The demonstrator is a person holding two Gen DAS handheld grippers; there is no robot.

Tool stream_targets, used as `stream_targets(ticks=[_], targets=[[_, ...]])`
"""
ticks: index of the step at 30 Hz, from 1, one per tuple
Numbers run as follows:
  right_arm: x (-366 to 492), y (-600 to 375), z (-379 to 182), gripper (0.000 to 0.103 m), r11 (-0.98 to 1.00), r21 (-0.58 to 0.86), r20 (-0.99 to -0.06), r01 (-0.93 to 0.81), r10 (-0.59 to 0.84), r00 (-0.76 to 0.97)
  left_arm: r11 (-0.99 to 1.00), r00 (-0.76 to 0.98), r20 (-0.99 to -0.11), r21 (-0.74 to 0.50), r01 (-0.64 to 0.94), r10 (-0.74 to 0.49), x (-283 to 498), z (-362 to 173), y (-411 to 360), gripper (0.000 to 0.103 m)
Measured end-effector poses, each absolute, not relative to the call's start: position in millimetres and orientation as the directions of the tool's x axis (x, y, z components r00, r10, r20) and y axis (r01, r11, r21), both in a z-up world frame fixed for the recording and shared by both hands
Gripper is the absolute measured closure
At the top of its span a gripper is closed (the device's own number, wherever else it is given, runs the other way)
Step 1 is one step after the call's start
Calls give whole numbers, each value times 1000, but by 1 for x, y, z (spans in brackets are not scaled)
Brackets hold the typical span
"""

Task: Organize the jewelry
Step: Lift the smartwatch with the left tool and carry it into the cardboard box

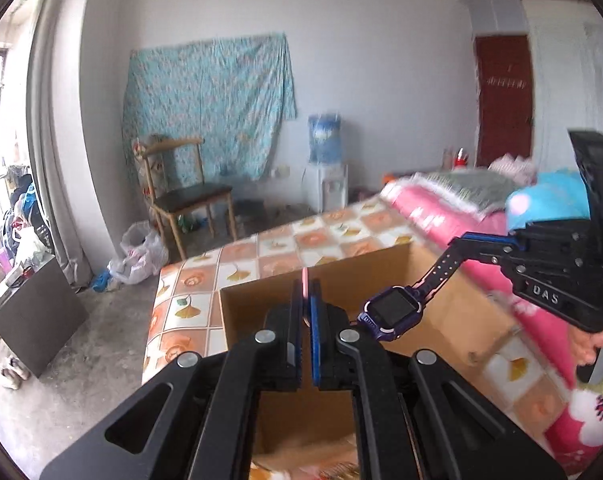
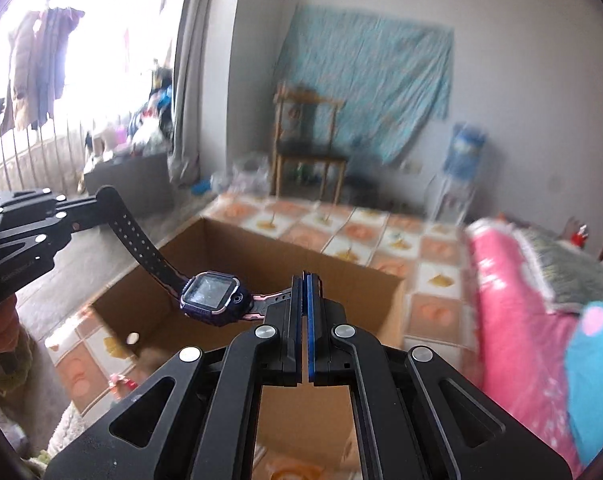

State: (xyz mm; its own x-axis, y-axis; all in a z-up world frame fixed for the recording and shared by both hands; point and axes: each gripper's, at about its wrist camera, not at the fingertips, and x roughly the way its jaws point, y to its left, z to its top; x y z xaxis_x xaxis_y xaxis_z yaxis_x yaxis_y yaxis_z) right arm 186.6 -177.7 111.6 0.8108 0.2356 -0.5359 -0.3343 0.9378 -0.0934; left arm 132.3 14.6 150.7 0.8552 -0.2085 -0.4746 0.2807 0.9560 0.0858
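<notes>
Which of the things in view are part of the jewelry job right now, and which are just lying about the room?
In the job:
- watch, one strap end in each claw
- left claw, shut
- right claw, shut
- cardboard box, open below

Lying about:
- wooden chair
- water dispenser
- pink quilt
- plastic bag
</notes>
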Motion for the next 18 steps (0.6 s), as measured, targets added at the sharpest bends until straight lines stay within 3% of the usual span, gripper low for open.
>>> stream_targets(ticks=[7,12,18], targets=[[297,-166,61,103,927,-4,-774,-375,235,588,938,726,-672,138,317,-146,221,103,3,100],[326,-160,39,103,926,5,-842,-378,208,497,920,639,-764,183,346,-88,256,80,-9,100],[342,-157,30,103,927,13,-878,-375,190,439,917,583,-812,201,345,-41,281,65,-13,99]])
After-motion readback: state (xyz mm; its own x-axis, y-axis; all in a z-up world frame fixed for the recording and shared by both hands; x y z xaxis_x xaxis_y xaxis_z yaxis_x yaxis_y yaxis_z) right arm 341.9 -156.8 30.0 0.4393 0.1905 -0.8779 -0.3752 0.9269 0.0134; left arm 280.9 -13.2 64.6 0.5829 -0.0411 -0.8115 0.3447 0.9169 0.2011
